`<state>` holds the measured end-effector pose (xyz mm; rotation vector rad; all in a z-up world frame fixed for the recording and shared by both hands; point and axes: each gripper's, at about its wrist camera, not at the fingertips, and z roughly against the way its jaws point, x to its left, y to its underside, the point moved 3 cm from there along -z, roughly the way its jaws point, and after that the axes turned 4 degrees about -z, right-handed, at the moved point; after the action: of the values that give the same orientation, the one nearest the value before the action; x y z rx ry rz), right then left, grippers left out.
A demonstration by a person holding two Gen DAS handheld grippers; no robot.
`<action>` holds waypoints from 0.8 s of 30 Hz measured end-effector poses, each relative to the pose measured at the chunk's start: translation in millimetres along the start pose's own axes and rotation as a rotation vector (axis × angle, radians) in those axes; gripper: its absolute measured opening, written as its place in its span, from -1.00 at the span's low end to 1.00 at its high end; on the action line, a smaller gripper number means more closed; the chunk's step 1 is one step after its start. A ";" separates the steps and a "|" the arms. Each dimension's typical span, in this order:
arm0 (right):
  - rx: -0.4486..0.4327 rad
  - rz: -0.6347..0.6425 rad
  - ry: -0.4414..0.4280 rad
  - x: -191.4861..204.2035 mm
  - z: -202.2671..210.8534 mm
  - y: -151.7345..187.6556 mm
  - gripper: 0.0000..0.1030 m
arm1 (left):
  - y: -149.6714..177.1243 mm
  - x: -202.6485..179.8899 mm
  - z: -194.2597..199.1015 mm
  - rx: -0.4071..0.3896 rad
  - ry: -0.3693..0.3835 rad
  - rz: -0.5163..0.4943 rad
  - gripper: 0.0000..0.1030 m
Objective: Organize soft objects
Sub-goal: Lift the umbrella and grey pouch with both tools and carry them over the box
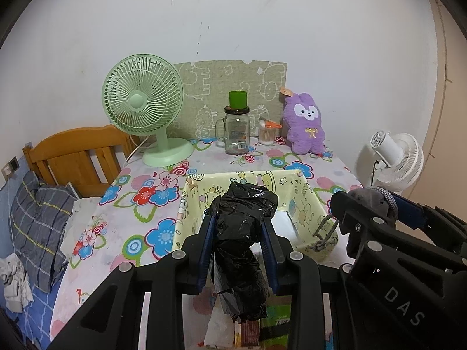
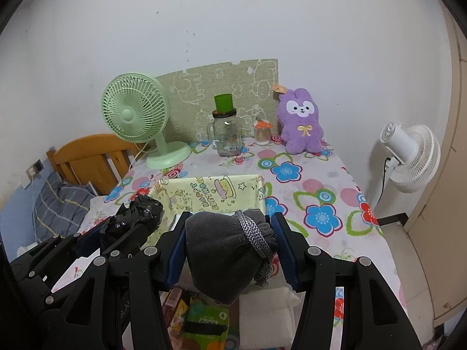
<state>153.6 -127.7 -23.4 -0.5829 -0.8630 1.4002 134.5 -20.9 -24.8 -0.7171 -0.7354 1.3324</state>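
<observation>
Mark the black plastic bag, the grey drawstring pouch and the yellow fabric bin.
black plastic bag (image 1: pixel 243 227), left wrist view, crumpled middle.
grey drawstring pouch (image 2: pixel 219 245), right wrist view, fleece body.
yellow fabric bin (image 1: pixel 303 195), left wrist view, inner right wall.

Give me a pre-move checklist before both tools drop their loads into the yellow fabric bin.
1. Left tool grips the black plastic bag: ok, clamped between both fingers.
2. Right tool grips the grey drawstring pouch: ok, pinched from both sides.
3. Yellow fabric bin open and reachable: ok, mouth faces up just ahead of both tools.
4. Room inside the bin: cannot tell, the held items hide most of its floor.
5. Tools apart from each other: ok, side by side, not touching.
6. Glass jar and purple plush out of the path: ok, they stand behind the bin.
</observation>
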 end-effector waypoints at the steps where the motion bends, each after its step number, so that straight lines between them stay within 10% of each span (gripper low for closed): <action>1: 0.001 0.000 0.000 0.1 -2.7 -1.4 0.12 | -0.9 0.7 -2.6 0.001 0.000 0.002 -0.40; 24: 0.027 0.016 0.017 -0.3 -74.5 -26.2 0.12 | -20.8 12.7 -71.1 0.051 0.003 0.017 -0.38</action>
<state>228.9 -120.8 -46.0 -0.5812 -0.8260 1.4177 205.2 -13.1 -48.9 -0.6855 -0.6915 1.3605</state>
